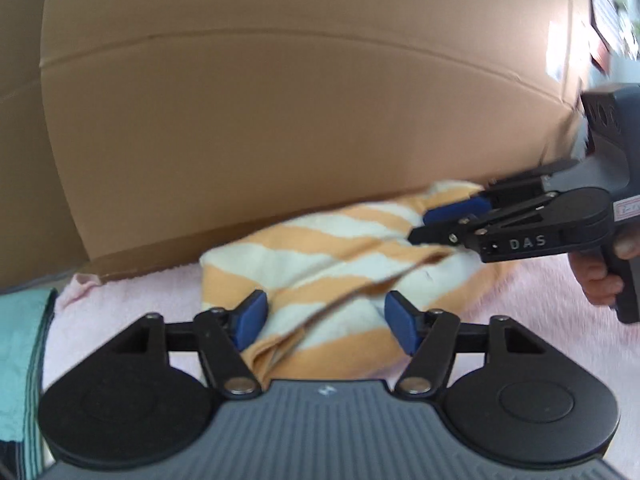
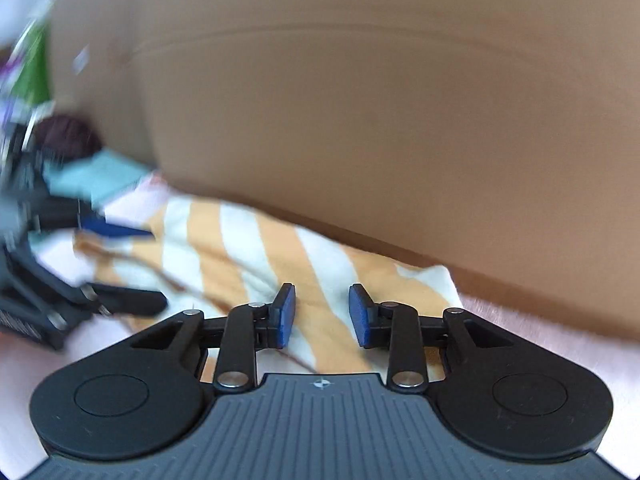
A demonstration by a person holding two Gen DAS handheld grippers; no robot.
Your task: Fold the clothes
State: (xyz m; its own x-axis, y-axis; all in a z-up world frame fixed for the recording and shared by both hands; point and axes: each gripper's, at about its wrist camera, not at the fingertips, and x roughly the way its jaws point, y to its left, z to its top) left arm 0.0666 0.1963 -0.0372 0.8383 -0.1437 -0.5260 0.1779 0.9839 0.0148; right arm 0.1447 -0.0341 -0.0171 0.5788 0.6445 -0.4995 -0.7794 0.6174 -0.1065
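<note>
An orange-and-white striped garment (image 1: 320, 256) lies folded in a bundle on a pink fleecy surface (image 1: 132, 304), against a big cardboard box. My left gripper (image 1: 329, 323) hovers over its near edge, blue pads wide apart with cloth lying between them but not pinched. My right gripper (image 1: 424, 226) comes in from the right over the bundle's far corner, held by a hand (image 1: 596, 280). In the right wrist view the right gripper (image 2: 324, 316) stands open above the striped garment (image 2: 256, 248), nothing pressed between its pads. The left gripper (image 2: 156, 268) shows blurred at the left, jaws apart.
A tall cardboard box (image 1: 300, 112) walls off the far side right behind the garment. A teal cloth (image 1: 20, 360) lies at the left edge, also seen as the teal cloth (image 2: 100, 176) beside a dark bundle (image 2: 68, 136). Pink surface (image 2: 540, 344) extends to the right.
</note>
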